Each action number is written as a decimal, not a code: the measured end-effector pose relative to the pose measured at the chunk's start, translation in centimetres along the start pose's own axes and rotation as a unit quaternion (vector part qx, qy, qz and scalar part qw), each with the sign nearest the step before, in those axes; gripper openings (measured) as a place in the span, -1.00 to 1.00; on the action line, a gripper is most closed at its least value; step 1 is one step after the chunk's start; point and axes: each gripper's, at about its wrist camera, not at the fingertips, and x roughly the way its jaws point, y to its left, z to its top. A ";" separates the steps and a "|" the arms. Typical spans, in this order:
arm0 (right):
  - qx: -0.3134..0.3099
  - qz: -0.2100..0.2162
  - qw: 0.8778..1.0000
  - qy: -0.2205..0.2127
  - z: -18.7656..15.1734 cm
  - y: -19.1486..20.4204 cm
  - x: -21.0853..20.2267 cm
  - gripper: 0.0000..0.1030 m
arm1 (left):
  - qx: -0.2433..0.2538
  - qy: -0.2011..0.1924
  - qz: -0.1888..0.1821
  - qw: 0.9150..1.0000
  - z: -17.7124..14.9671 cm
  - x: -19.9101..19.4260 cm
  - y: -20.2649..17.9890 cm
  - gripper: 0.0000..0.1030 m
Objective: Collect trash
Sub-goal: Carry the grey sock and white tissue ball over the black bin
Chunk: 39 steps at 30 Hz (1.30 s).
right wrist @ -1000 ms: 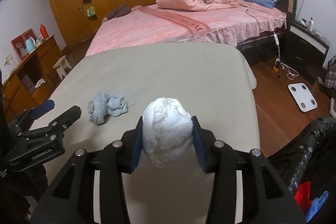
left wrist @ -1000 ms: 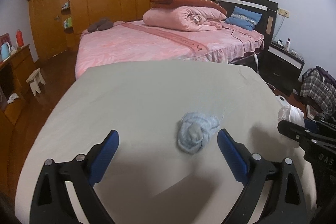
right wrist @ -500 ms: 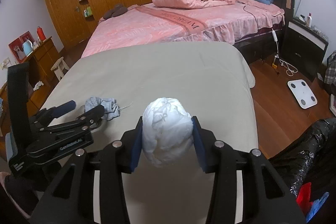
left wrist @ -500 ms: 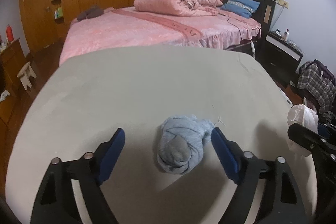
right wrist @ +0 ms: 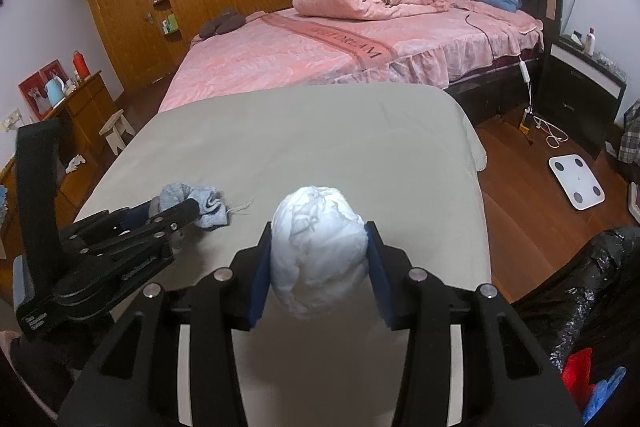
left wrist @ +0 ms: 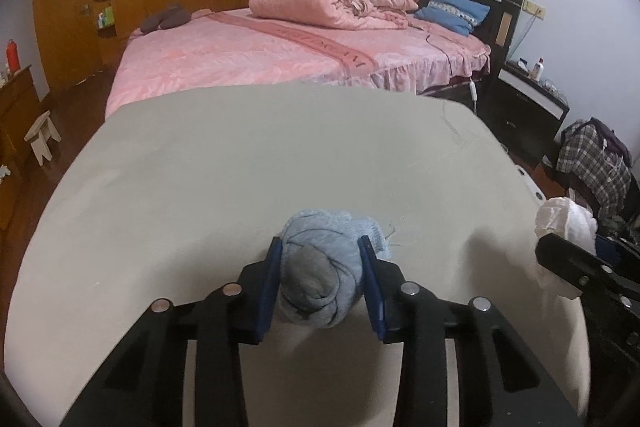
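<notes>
My left gripper [left wrist: 320, 247] is shut on a crumpled light-blue cloth wad [left wrist: 320, 267] that rests on the beige table [left wrist: 240, 167]. The same wad [right wrist: 196, 203] and left gripper [right wrist: 176, 213] show at the left of the right wrist view. My right gripper [right wrist: 319, 231] is shut on a white crumpled wad [right wrist: 318, 251] and holds it above the table [right wrist: 340, 147]. The white wad [left wrist: 564, 219] also shows at the right edge of the left wrist view, with the right gripper [left wrist: 576, 259] under it.
A black trash bag [right wrist: 592, 287] with red and blue scraps inside stands off the table's right side. A pink bed [right wrist: 320, 55] lies beyond the table. A white scale [right wrist: 576, 181] lies on the wood floor. A nightstand [right wrist: 584, 95] stands right.
My left gripper moved forward around the blue wad and closed its jaws on it. The right gripper kept hold of the white wad with little movement.
</notes>
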 end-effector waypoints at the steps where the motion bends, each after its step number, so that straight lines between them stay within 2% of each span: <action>1: 0.000 0.001 1.000 -0.002 0.1 0.0 -0.2 -0.18 | 0.000 -0.003 0.000 1.000 0.1 -0.2 0.1 -0.28; 10: -0.004 0.012 1.000 -0.017 0.5 0.4 -2.5 -0.18 | 0.004 -0.027 0.012 1.000 0.4 -4.2 -0.1 -0.28; 25: -0.010 0.021 0.999 -0.049 0.1 0.4 -9.5 -0.18 | 0.011 -0.058 0.023 0.998 -0.3 -10.8 -1.9 -0.28; 39: -0.024 0.009 0.996 -0.086 -1.2 -1.0 -17.5 -0.17 | 0.024 -0.084 -0.005 0.996 -1.4 -17.0 -6.3 -0.28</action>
